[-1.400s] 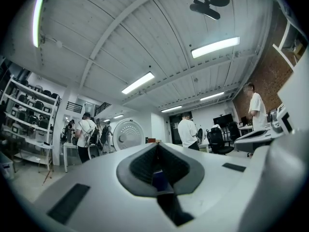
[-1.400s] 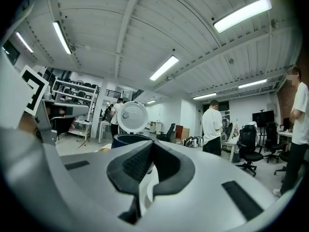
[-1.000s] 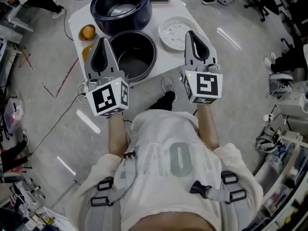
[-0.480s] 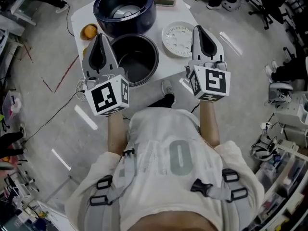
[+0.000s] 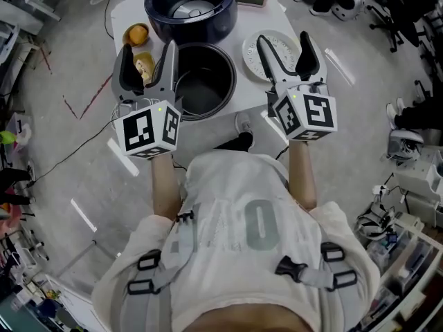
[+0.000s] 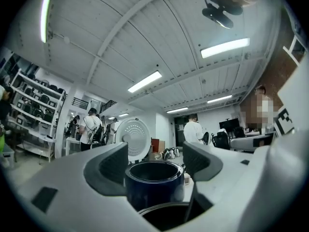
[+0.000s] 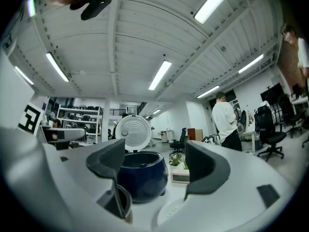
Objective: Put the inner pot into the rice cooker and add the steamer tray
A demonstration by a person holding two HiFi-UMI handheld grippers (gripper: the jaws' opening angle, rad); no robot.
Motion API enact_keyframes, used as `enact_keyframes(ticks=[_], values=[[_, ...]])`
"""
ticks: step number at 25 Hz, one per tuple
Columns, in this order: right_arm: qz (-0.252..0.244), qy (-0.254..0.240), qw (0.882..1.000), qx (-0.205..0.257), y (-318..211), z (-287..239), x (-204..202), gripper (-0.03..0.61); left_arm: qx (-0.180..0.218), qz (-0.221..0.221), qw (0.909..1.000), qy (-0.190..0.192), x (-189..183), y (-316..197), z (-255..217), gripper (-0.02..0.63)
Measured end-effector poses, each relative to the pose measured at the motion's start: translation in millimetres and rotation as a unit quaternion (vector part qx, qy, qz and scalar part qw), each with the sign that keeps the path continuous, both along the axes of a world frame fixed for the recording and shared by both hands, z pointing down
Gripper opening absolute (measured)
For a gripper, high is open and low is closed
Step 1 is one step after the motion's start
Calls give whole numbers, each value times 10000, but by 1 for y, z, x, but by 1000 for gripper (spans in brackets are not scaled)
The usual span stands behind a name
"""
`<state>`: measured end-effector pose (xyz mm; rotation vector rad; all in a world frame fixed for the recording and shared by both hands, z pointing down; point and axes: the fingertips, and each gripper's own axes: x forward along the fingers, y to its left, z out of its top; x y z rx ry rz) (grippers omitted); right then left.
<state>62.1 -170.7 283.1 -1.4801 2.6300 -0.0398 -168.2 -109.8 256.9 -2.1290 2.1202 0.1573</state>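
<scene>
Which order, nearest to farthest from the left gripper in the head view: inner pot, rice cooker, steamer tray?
From the left gripper:
1. inner pot, just right of its jaws.
2. rice cooker, farther back, behind the pot.
3. steamer tray, far right, under the right gripper.

I get bright, even light from ceiling strips [image 6: 225, 48], with soft shadows. Gripper views bulge and darken at edges; the left hand-held gripper [image 6: 155, 162] blurs up close.

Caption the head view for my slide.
With jaws just opened and empty, left gripper and right gripper hover near inner pot, rice cooker and steamer tray.
</scene>
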Motion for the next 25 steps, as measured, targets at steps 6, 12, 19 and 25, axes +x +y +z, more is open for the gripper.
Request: enact_keyframes(ticks=[6, 12, 19, 25], values=[[-326, -236, 9987, -319, -4, 7, -4, 383, -180, -13, 9996, 207, -8, 1, 9, 334], [-848, -354, 9910, -972, -9, 41, -22, 383, -749, 164, 9909, 1103, -36, 7, 55, 336], [-1619, -831, 9639, -1944, -10, 92, -57, 382, -1079, 375, 9492, 2931, -82, 31, 133, 334], [-2228, -1887, 9097, -2953, -7, 133, -82, 382, -943, 1053, 8908, 4318, -76, 38, 170, 333]])
